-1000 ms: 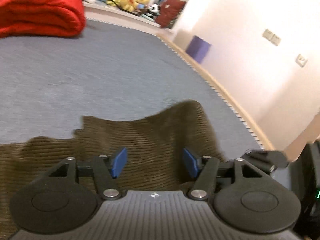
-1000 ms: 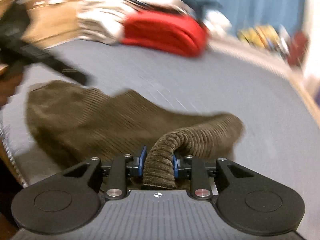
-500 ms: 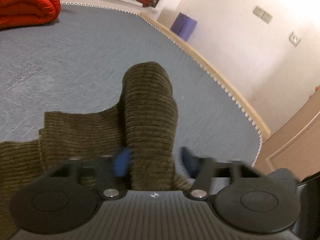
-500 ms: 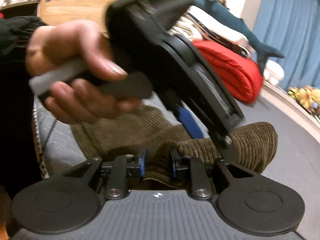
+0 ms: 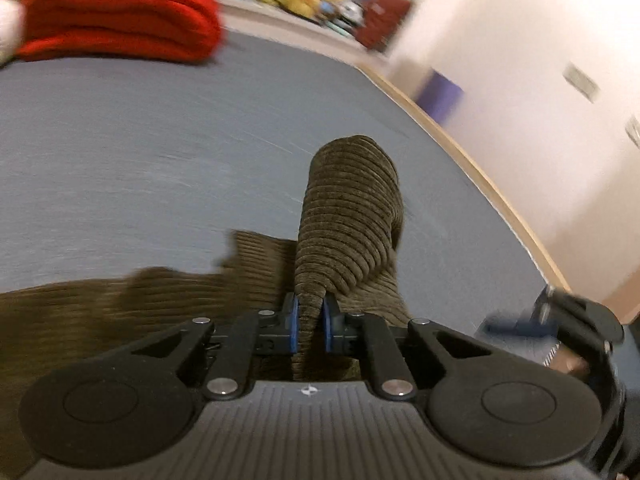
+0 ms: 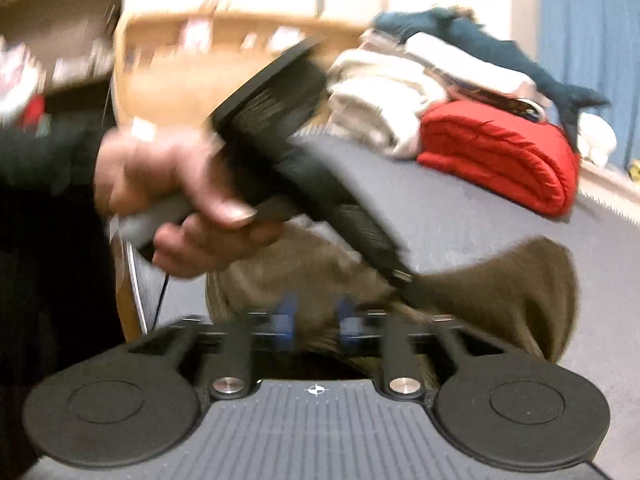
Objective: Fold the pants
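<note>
The left gripper [image 5: 308,328] jaws had just closed on a raised fold of the olive-brown ribbed corduroy pants [image 5: 348,216]. The right gripper [image 6: 314,320] jaws had just opened, pads apart over the pants, which lay on the grey-blue bed [image 5: 140,128].

A folded red blanket [image 5: 116,16] lies on the grey mattress [image 5: 160,152] beside cream laundry [image 6: 384,92].

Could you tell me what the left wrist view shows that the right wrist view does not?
Only the left wrist view: the left gripper shut on a fold of the corduroy pants, and the white wall.
Only the right wrist view: the hand holding that gripper, the open right gripper, wooden shelves.
Both: the pants, the red blanket, the grey bed.
</note>
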